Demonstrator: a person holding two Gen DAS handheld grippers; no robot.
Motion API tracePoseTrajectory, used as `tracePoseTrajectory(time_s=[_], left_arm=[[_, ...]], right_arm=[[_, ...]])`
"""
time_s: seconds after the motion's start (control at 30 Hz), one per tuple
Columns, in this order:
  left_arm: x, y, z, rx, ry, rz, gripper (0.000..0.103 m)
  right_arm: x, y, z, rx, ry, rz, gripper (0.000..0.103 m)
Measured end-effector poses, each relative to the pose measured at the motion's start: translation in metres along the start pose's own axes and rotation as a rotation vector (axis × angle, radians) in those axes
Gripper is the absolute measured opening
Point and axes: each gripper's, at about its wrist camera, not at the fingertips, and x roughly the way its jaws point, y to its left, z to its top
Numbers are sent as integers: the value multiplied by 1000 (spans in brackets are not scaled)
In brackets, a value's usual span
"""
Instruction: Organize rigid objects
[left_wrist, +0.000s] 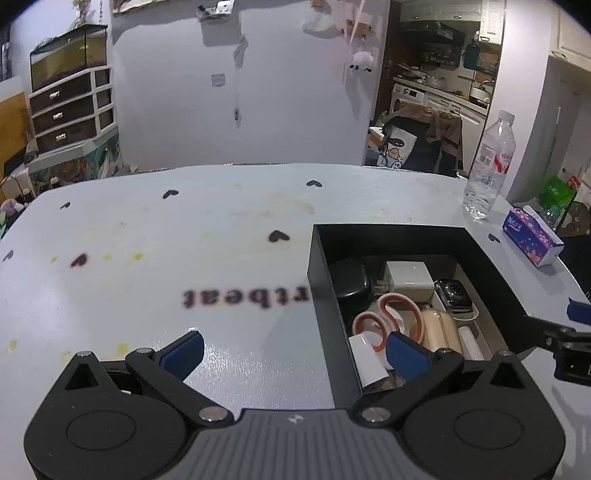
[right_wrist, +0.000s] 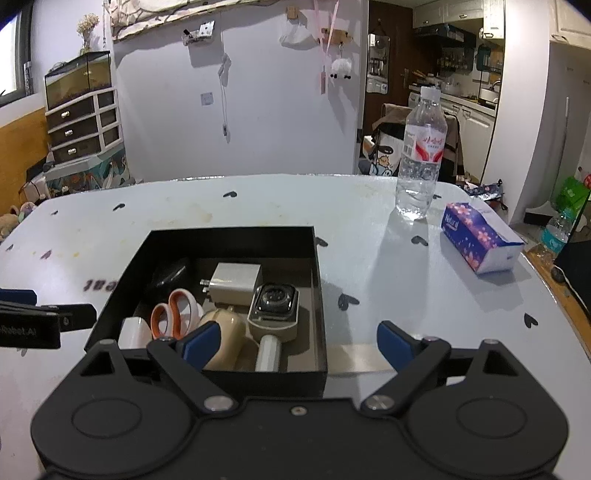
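A black open box (left_wrist: 491, 266) (right_wrist: 229, 236) sits on the white table. It holds orange-handled scissors (left_wrist: 391, 317) (right_wrist: 173, 314), a white charger (left_wrist: 408, 277) (right_wrist: 236, 278), a smartwatch on a stand (left_wrist: 452, 293) (right_wrist: 275, 302), a black case (left_wrist: 349, 282) (right_wrist: 168, 275) and a beige case (left_wrist: 441, 328) (right_wrist: 225, 328). My left gripper (left_wrist: 291, 352) is open and empty, straddling the box's left wall. My right gripper (right_wrist: 295, 345) is open and empty, over the box's near right corner.
A water bottle (left_wrist: 487, 166) (right_wrist: 421, 155) stands at the table's far right. A purple tissue pack (left_wrist: 532, 236) (right_wrist: 480, 238) lies beside it. The white tablecloth (left_wrist: 184, 240) has black heart prints. The table's right edge is near the tissue pack.
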Motion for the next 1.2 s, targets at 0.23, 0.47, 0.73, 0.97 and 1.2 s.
tracePoseTrajectory(time_s=[0.23,0.47,0.73,0.97,1.2], left_arm=[[1,-1,-7,9,15,14,103],[0,-2,-10,17,21,32,103],[0,-3,-11,24,26,37,103],[1,-3,-10,25,28,41,103],[2,-2,-10,24,30,40,103]], right_arm=[[1,6,-4,-18,16,-4,93],[1,6,-5,-13,21,-17,94],[3,7,-6,-14,26,-14,94],[4,7,-6,-11,29,-11,94],[5,7,-6,-8,31,-11,94]])
